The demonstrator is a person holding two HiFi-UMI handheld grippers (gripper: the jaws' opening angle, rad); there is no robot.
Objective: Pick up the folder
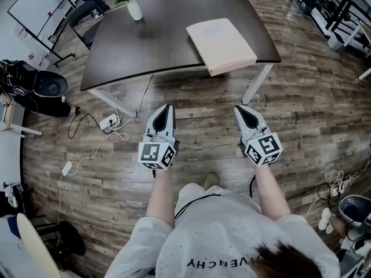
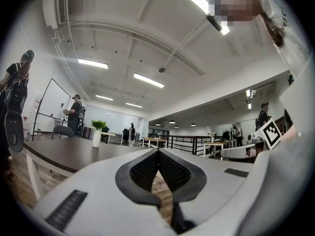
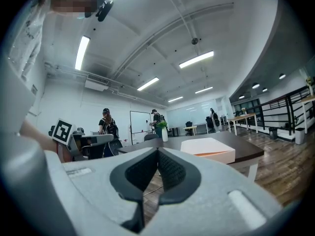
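Head view: pale cream rectangular folder point(image 1: 221, 45) is lying at dark table's point(image 1: 151, 45) near edge. Left gripper point(image 1: 166, 108) and right gripper point(image 1: 240, 110) are hovering apart from it, jaws pressing shut, empty. Left gripper view is missing the folder entirely.

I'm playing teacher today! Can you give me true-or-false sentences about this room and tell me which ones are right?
1. The folder lies on the table. True.
2. The right gripper is holding the folder. False: its fingers are shut on nothing, over the floor short of the table.
3. A plant in a white vase stands on the table. True.
4. The left gripper has its fingers wide open. False: they are pressed together.
5. The folder sits in the middle of the table. False: it lies at the table's near right corner, by the edge.
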